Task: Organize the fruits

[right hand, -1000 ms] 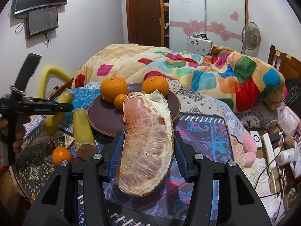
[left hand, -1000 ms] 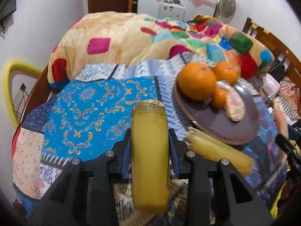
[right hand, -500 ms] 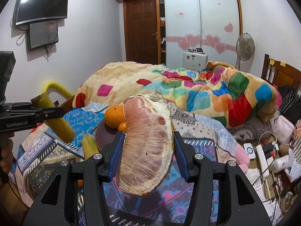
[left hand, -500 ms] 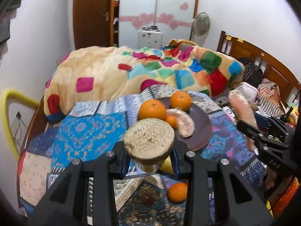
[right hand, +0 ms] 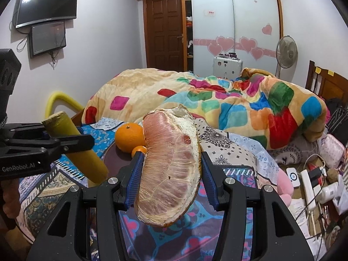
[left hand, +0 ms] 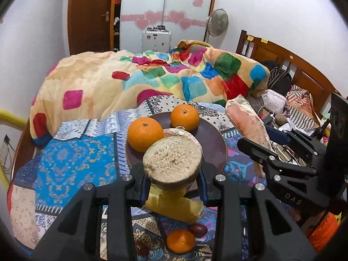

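My left gripper (left hand: 171,180) is shut on a yellow sugarcane piece (left hand: 171,163) and holds it off the bed, its fibrous cut end towards the camera. The right wrist view shows the same sugarcane piece (right hand: 74,148) tilted in that gripper (right hand: 45,148) at the left. My right gripper (right hand: 171,161) is shut on a film-wrapped pomelo wedge (right hand: 171,169), held above the bedspread. A brown plate (left hand: 215,148) ahead carries two oranges (left hand: 144,133) (left hand: 184,117) and another pomelo wedge (left hand: 184,133). A second sugarcane piece (left hand: 174,208), a small orange (left hand: 180,240) and a dark red fruit (left hand: 198,229) lie below my left gripper.
A patchwork blanket (left hand: 130,80) is heaped across the far half of the bed. Patterned cloths (left hand: 71,163) cover the near half. Cables, a power strip (right hand: 308,187) and clutter crowd the right side by the wooden headboard (left hand: 282,54). A yellow padded rail (right hand: 58,100) borders the left.
My left gripper rose with the sugarcane piece and swung right, so the cut end now faces the camera. My right gripper lifted the pomelo wedge a little above the plate.
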Demonstrator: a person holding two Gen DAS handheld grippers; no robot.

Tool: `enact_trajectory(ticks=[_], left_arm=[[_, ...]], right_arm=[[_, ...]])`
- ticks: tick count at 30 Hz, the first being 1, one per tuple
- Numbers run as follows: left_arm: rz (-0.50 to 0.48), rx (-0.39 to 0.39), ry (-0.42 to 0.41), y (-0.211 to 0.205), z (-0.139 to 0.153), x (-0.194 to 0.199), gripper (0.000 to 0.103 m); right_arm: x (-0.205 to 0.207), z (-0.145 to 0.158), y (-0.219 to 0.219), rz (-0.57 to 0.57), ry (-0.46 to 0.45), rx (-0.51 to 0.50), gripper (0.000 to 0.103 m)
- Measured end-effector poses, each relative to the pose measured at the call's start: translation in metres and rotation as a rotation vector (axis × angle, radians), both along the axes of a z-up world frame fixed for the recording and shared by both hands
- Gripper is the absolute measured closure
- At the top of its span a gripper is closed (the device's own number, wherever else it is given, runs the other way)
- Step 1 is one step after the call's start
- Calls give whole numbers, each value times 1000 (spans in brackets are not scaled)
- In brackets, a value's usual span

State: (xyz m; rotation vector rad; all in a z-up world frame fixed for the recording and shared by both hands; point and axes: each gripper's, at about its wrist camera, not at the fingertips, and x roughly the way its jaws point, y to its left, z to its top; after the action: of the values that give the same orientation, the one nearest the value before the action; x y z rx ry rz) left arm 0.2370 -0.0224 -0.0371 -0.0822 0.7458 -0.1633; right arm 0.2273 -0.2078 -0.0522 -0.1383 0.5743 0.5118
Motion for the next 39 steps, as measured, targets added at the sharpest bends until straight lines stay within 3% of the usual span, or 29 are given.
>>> enact_trajectory(ticks=[7, 14, 26, 29, 39], left_arm=[[-4, -25, 54, 4, -17, 22, 67], [-1, -31, 59, 7, -20, 39, 67], [-11, 32, 70, 3, -29, 66, 67], [-7, 37, 85, 4, -32, 72, 62], [9, 28, 81, 10, -33, 62, 59]], right_arm=[[19, -13, 11, 14, 49, -16, 55], [38, -20, 25, 38, 75, -57, 55], [60, -28, 42, 83, 97, -131, 55], [61, -32, 49, 103, 105, -157, 55], [52, -25, 44, 87, 95, -138, 55]])
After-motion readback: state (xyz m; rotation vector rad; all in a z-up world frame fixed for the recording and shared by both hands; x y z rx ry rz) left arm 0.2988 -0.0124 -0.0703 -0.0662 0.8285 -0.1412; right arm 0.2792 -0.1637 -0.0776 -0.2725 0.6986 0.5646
